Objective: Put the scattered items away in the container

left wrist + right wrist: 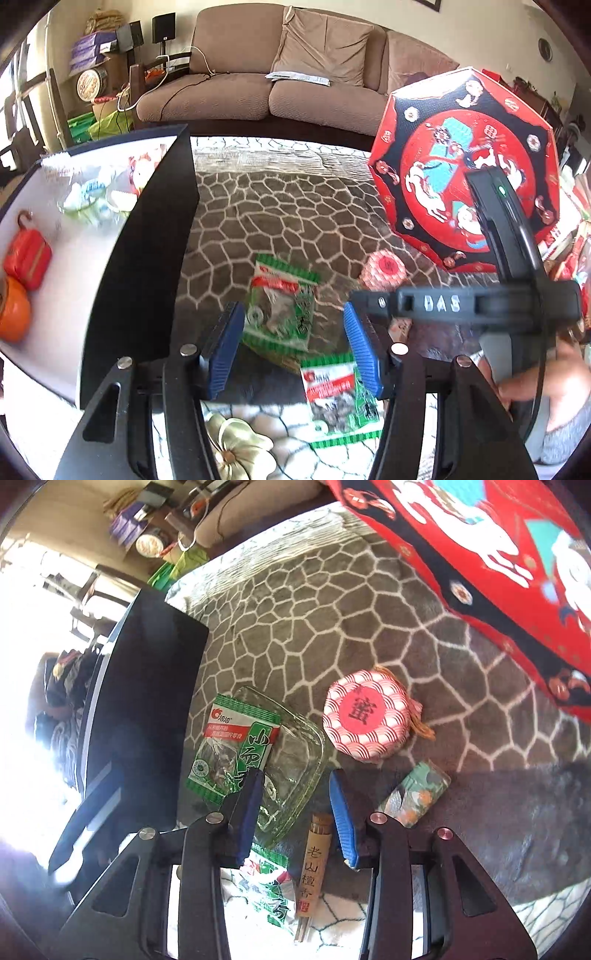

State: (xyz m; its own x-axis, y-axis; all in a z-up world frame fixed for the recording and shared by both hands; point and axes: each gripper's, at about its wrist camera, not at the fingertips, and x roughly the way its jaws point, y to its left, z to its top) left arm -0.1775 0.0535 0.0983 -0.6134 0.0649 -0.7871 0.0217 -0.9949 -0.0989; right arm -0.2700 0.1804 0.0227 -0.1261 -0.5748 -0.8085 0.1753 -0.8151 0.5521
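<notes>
left claw (293,345): half open, nothing held
right claw (297,814): part open, empty, above glass dish (295,760)
snack packet (232,749): lying on dish, beside container (74,236)
tip: packet to be pinched by its edge, glass avoided

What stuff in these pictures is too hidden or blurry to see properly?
- Box contents, left wrist view: white-green wrappers blurred; orange item cut by the edge.
- Box inside, right wrist view: hidden behind its dark wall, glare beside it.
- Lower green packet, right wrist view: partly behind the right gripper.
</notes>
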